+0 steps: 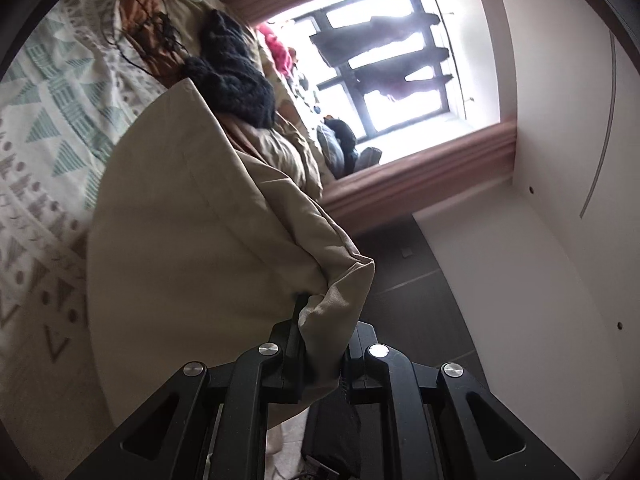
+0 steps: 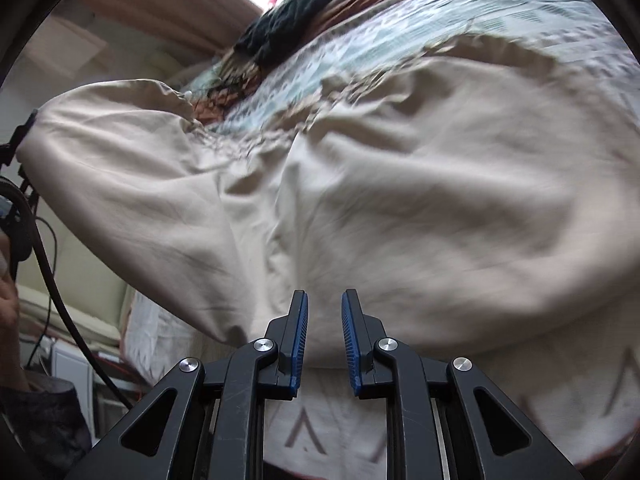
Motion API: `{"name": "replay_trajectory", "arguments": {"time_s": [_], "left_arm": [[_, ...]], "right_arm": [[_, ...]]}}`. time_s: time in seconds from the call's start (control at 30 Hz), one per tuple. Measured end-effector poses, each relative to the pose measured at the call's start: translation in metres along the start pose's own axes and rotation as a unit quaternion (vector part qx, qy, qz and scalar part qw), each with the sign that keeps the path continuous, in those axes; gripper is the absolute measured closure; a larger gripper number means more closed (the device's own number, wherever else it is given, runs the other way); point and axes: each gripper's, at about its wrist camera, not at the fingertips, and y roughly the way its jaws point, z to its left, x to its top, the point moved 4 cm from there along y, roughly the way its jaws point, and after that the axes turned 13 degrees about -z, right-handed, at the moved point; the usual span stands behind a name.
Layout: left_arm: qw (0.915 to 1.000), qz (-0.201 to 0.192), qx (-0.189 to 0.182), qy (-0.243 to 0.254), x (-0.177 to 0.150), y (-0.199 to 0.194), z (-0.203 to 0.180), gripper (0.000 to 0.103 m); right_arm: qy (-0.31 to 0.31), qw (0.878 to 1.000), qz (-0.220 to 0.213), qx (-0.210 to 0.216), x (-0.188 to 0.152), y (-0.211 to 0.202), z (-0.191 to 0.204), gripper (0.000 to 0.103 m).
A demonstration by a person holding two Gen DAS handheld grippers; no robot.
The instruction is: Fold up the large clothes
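Observation:
A large beige garment (image 1: 192,220) hangs lifted off the bed, with a bunched edge of it pinched in my left gripper (image 1: 326,320), which is shut on the cloth. In the right wrist view the same beige garment (image 2: 400,200) spreads in loose folds over the patterned bedspread (image 2: 400,40). Its left corner is pulled up toward a black frame at the picture's left edge. My right gripper (image 2: 323,296) hovers over the garment's near edge. Its blue pads (image 2: 304,328) stand slightly apart, with nothing between them.
The bed carries a patterned bedspread (image 1: 48,120), a dark knitted item (image 1: 236,80) and other piled clothes. A bright window (image 1: 400,60) with pink curtains, a white wall (image 1: 540,240) and dark floor tiles (image 1: 420,300) lie beyond. A black cable (image 2: 52,280) and a hand (image 2: 8,312) are at the left.

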Motion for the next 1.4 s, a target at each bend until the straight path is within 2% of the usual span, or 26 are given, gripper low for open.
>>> {"name": "replay_trajectory", "arguments": {"time_s": [0.2,0.5,0.77,0.9,1.0,1.03,1.1,1.17,1.2,1.27,1.4], "left_arm": [[0.9985,0.05,-0.021,-0.003,-0.036,0.056,-0.021,0.09],[0.9901,0.139,-0.012,-0.017,-0.11,0.145,-0.014,0.09],[0.9805,0.196,-0.011,0.009,-0.171,0.176,-0.029,0.09],[0.9717,0.236,-0.013,0.011,-0.209,0.18,-0.024,0.09],[0.9633,0.267,0.001,0.025,-0.234,0.184,-0.015,0.09],[0.9593,0.28,0.01,0.032,-0.243,0.185,-0.012,0.089],[0.9494,0.309,0.034,0.046,-0.259,0.183,-0.002,0.079],[0.9453,0.321,0.038,0.044,-0.264,0.178,0.005,0.048],[0.9464,0.319,0.033,0.038,-0.262,0.173,0.008,0.044],[0.9514,0.305,0.029,0.037,-0.252,0.16,0.014,0.04],[0.9608,0.262,0.074,0.051,-0.209,0.128,0.042,0.04]], "right_arm": [[0.017,0.999,-0.045,-0.01,0.014,-0.05,-0.027,0.085],[0.065,0.99,-0.101,-0.074,0.016,-0.125,-0.098,0.084],[0.102,0.981,-0.122,-0.11,0.007,-0.163,-0.142,0.085],[0.108,0.98,-0.124,-0.112,0.008,-0.166,-0.146,0.085],[0.109,0.981,-0.121,-0.11,0.007,-0.164,-0.147,0.085],[0.109,0.981,-0.119,-0.109,0.006,-0.163,-0.148,0.085],[0.11,0.981,-0.115,-0.107,0.003,-0.161,-0.149,0.084],[0.115,0.982,-0.11,-0.103,0.0,-0.156,-0.151,0.083],[0.119,0.982,-0.108,-0.1,-0.001,-0.154,-0.153,0.081],[0.13,0.981,-0.108,-0.09,0.002,-0.149,-0.157,0.064],[0.134,0.983,-0.109,-0.059,0.013,-0.141,-0.156,0.061]]}}
